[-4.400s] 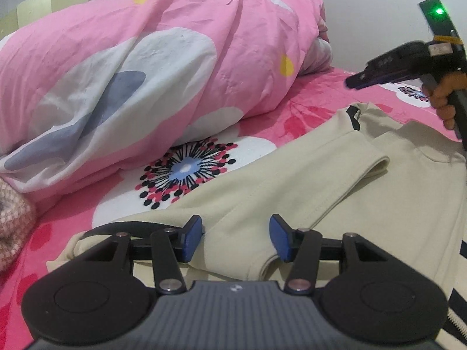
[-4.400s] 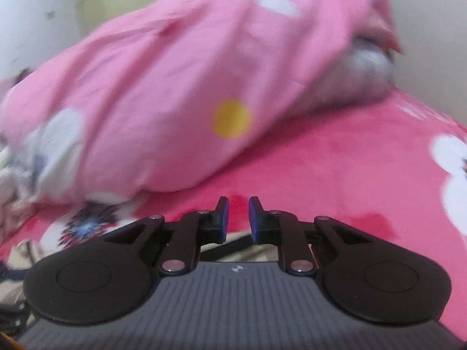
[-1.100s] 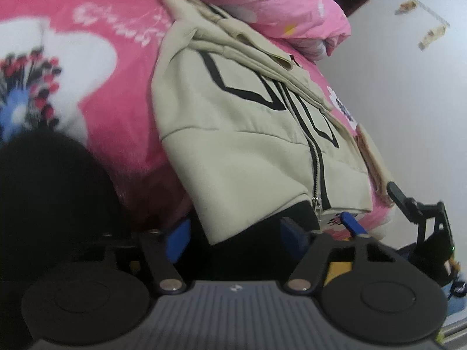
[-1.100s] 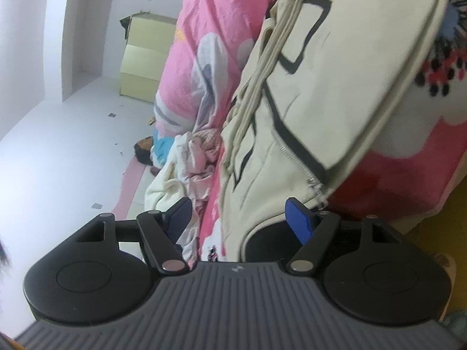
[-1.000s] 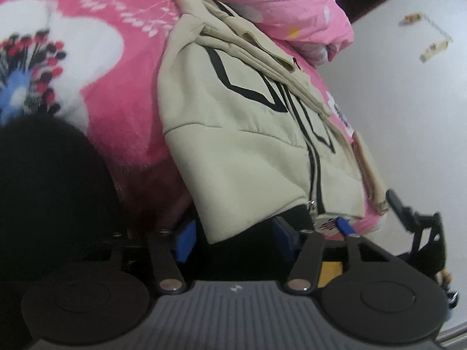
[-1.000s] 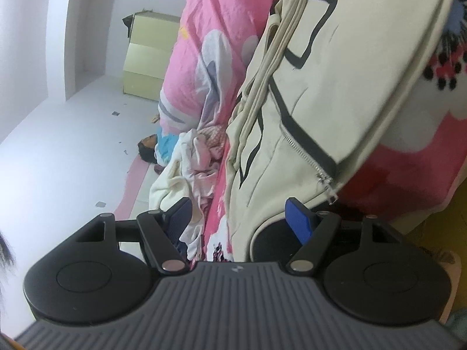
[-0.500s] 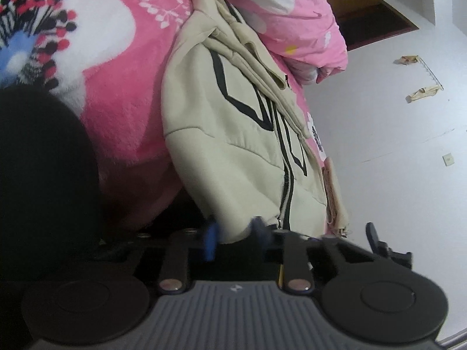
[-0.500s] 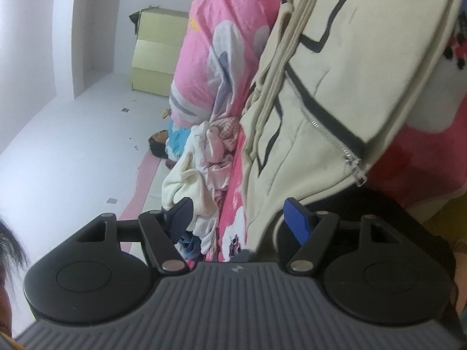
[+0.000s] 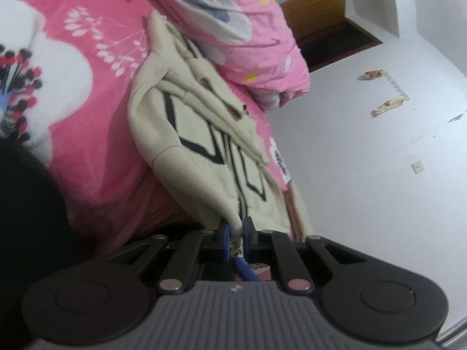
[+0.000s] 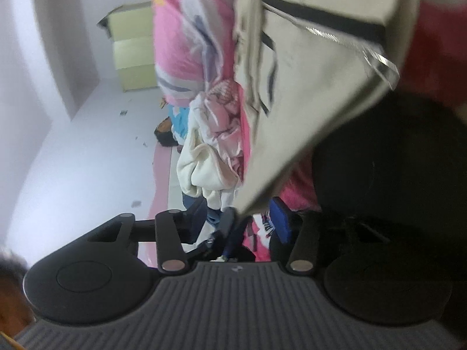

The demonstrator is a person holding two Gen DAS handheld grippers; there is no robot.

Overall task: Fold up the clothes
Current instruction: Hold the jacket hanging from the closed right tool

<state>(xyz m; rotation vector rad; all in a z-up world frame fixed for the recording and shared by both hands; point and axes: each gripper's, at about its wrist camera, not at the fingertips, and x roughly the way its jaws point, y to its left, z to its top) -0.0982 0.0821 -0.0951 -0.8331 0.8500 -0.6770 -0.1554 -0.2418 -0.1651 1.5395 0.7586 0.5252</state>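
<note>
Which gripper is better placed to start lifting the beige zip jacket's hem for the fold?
Left. The left gripper is already shut on the beige zip jacket at its hem beside the zipper. The right gripper is open, with the hem corner only between its jaws.

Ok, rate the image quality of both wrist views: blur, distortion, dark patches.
Left wrist view: mostly sharp, soft at the edges; fisheye bends the white wall; a black unlit mass fills the lower left; the left tongs read clearly, pinching the beige zip-up jacket with black lines. Right wrist view: motion blur smears the jacket's hem and zipper; a dark blob at right hides detail; the right tongs are sharp.
</note>
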